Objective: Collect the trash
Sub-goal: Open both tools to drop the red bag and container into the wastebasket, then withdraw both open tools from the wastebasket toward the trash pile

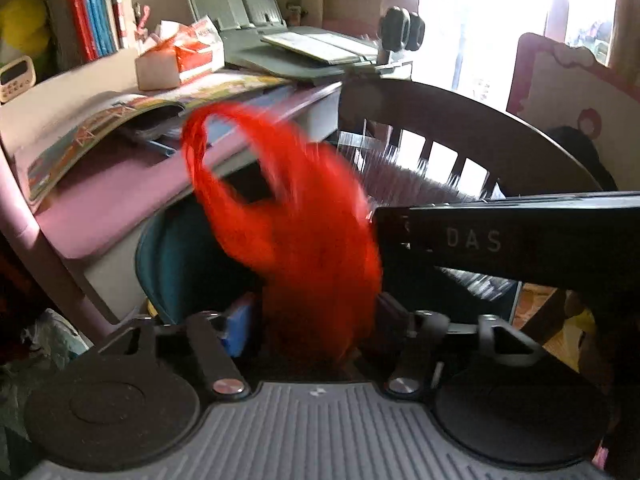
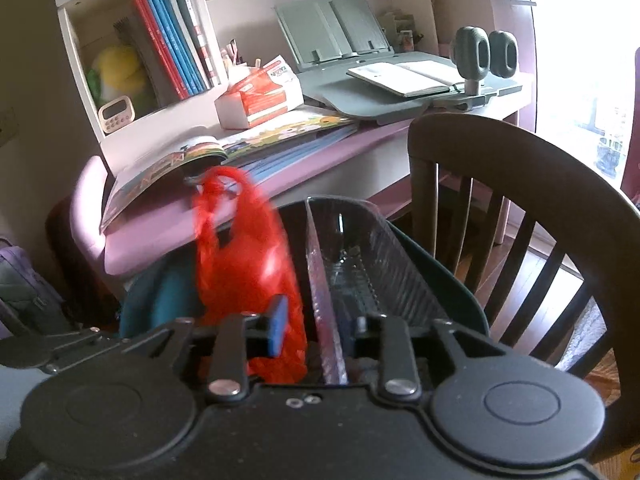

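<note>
A red plastic bag [image 1: 304, 240], blurred, hangs between the fingers of my left gripper [image 1: 312, 320] above a teal bin [image 1: 168, 260]; the pads stand apart from it. In the right wrist view the same red bag [image 2: 248, 264] sits at the left in the bin's mouth. A clear ribbed plastic tray [image 2: 360, 256] stands on edge inside the teal bin [image 2: 448, 276]. Its near rim passes between the fingers of my right gripper [image 2: 320, 328], with a gap to the blue pad [image 2: 278, 320]. The right gripper's black body [image 1: 500, 240] crosses the left wrist view.
A pink desk [image 2: 168, 232] behind the bin carries an open picture book [image 2: 208, 152], a red-and-white tissue box [image 2: 260, 96], a grey book stand [image 2: 352, 60] and headphones [image 2: 484, 56]. A dark wooden chair [image 2: 520, 200] stands close on the right, a backpack [image 2: 28, 284] on the left.
</note>
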`<state>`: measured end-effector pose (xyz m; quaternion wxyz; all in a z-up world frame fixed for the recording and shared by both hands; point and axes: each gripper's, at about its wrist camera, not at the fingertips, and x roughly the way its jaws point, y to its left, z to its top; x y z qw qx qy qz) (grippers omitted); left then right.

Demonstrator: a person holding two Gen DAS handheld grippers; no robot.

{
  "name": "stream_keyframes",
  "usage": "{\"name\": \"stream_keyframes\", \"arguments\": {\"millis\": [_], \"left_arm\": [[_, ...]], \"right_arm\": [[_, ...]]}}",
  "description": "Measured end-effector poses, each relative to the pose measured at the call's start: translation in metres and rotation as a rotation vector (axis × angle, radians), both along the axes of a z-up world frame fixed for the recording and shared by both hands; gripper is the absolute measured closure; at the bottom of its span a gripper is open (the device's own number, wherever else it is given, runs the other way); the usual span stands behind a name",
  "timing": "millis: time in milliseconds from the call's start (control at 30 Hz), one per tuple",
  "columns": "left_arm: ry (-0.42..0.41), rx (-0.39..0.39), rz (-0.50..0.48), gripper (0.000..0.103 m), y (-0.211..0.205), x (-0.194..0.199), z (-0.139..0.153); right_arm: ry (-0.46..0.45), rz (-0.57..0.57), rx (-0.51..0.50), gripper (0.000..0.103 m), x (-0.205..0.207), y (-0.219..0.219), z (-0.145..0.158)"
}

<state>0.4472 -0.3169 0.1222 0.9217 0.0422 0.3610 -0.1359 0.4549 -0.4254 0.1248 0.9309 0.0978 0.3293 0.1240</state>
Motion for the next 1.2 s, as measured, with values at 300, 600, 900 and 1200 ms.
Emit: {"name": "stream_keyframes", "arguments": {"millis": [300, 600, 900, 1200], "left_arm": [[-0.035, -0.054, -0.002, 0.027, 0.01, -0.025, 0.019], [-0.066, -0.086, 0.005, 0.027, 0.034, -0.075, 0.046], [-0.103, -0.117, 0.021, 0.027, 0.068, -0.137, 0.075], [-0.136, -0.126, 0.012, 0.021, 0.11, -0.196, 0.084]], "right_arm": [[-0.035, -0.007, -0.002, 0.065, -0.025, -0.001, 0.024], [-0.074, 0.027, -0.052, 0.061, -0.074, 0.011, 0.05], [-0.117, 0.069, -0.059, 0.057, -0.137, 0.024, 0.074], [-0.148, 0.128, -0.037, 0.051, -0.192, 0.047, 0.084]]}}
